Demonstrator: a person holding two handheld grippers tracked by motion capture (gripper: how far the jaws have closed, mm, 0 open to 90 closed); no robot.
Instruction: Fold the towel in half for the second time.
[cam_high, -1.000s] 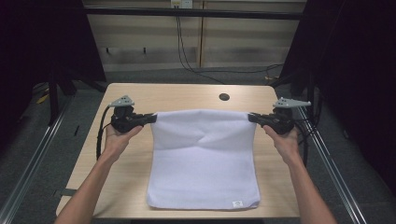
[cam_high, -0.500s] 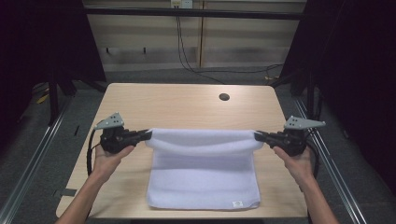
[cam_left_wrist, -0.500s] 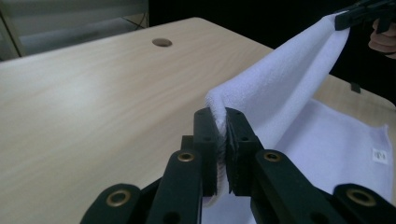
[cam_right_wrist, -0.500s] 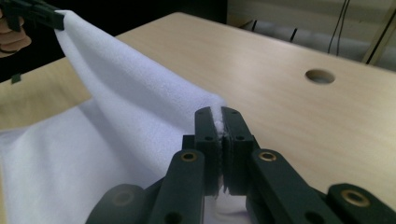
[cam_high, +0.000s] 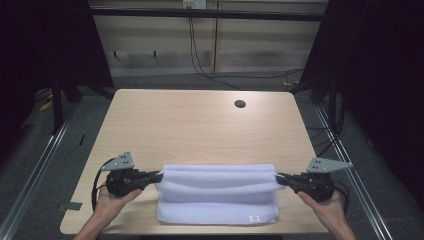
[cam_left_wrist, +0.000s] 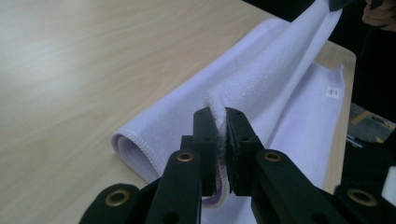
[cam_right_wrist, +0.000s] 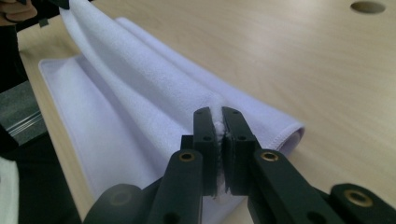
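Observation:
A white towel (cam_high: 217, 195) lies near the front edge of the wooden table (cam_high: 200, 125), its far part folded over toward me. My left gripper (cam_high: 161, 176) is shut on the towel's left corner, the cloth pinched between its black pads (cam_left_wrist: 219, 135). My right gripper (cam_high: 278, 179) is shut on the towel's right corner (cam_right_wrist: 218, 122). Both grippers hold the folded edge stretched a little above the lower layer. A small label (cam_high: 254, 218) shows on the towel's front hem. A hand grips each tool from the bottom of the high view.
A round cable hole (cam_high: 240, 104) sits in the table's far right part. Metal rails (cam_high: 35, 175) run along both sides of the table. Cables (cam_high: 200, 55) hang against the back wall. The far half of the tabletop is bare wood.
Both grippers have pulled the towel's far edge toward me and lower, folding it over the near part. The towel now covers a shorter strip by the front edge.

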